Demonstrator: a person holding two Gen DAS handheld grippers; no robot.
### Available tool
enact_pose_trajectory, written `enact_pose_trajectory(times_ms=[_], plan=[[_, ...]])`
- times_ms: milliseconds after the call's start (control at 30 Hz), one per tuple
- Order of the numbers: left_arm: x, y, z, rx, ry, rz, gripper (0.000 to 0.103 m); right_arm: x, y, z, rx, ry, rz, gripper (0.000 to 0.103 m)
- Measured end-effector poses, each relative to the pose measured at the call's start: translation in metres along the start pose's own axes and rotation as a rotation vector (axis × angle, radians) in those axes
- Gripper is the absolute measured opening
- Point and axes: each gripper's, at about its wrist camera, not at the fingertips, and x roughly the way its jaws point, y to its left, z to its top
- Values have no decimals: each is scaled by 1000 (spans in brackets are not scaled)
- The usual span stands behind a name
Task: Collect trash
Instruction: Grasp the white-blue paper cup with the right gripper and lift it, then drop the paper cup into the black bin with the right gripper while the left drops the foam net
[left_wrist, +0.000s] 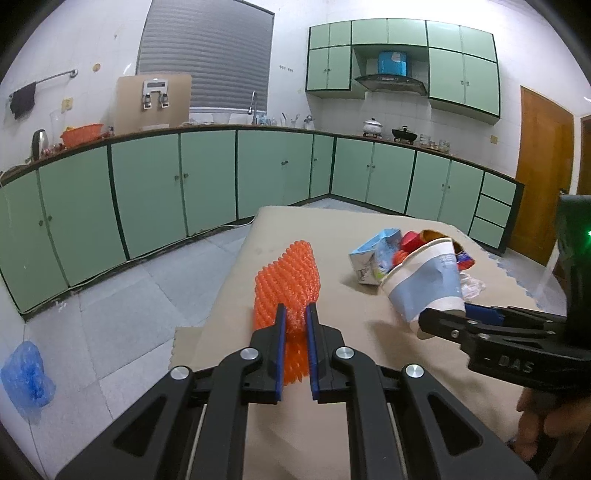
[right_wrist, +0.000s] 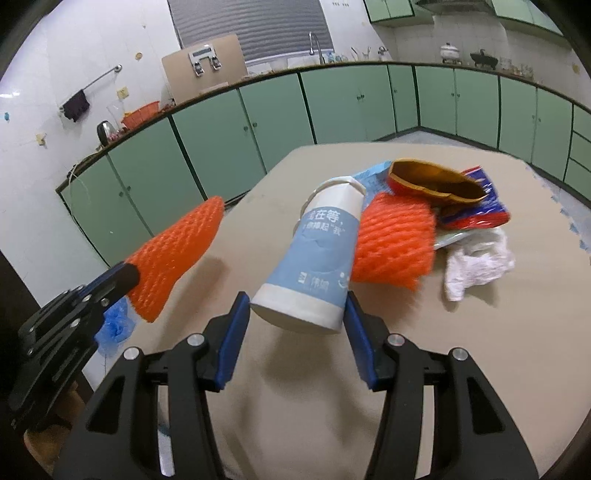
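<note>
Orange foam netting, a soft mesh fruit sleeve (left_wrist: 286, 284), sits pinched between the blue pads of the left gripper (left_wrist: 295, 328), whose jaws are closed right down on its near end. The sleeve stands clear of the beige table (left_wrist: 295, 229), its long axis running from the pads up and away toward the far green cabinets (left_wrist: 207, 177), free end pointing far.

The right gripper (right_wrist: 295, 317) has the blue-and-white paper cup (right_wrist: 314, 258) between its pads, jaws about half open and bearing on the cup's closed white base, so I judge it gripped. The cup lies tilted rather than upright: base nearest the gripper, open rim pointing far and a little left, long axis nearly in line with the fingers. It looks lifted just off the table, to judge by the shadow beneath it.

The rest of the litter lies just beyond and right of the cup: a second orange mesh sleeve (right_wrist: 393, 247) touching its right side, a red and blue crumpled wrapper (right_wrist: 476, 206), a brown peel-like scrap (right_wrist: 432, 181), a crumpled white tissue (right_wrist: 476, 266) and a flattened blue carton (left_wrist: 373, 258).

To do this step well, squeeze only lightly, since thin paper walls buckle. Draw the cup back along its own axis so the rim clears the neighbouring sleeve without dragging the pile, and keep the two grippers apart.
</note>
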Motion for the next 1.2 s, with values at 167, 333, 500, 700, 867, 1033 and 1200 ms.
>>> enact_pose_trajectory(times_ms=[167, 333, 500, 700, 867, 1033, 1200], plan=[[-14, -34, 6, 30, -7, -32, 10, -45, -21, -4, -23, -36, -13, 50], [-28, -83, 8, 68, -16, -112, 10, -104, -70, -11, -18, -82, -70, 50], [-39, -139, 12, 113, -22, -207, 10, -154, -130, -25, 28, -98, -150, 50], [-38, -215, 16, 173, -11, -339, 10, -204, -205, -53, 113, -108, -256, 50], [-33, -298, 12, 254, 11, -481, 10, -232, -268, -84, 185, -83, -333, 50], [-15, -374, 0, 316, 69, -611, 10, -243, -329, -118, 289, -27, -384, 50], [5, -433, -17, 338, 133, -695, 10, -246, -372, -144, 357, 27, -413, 50]])
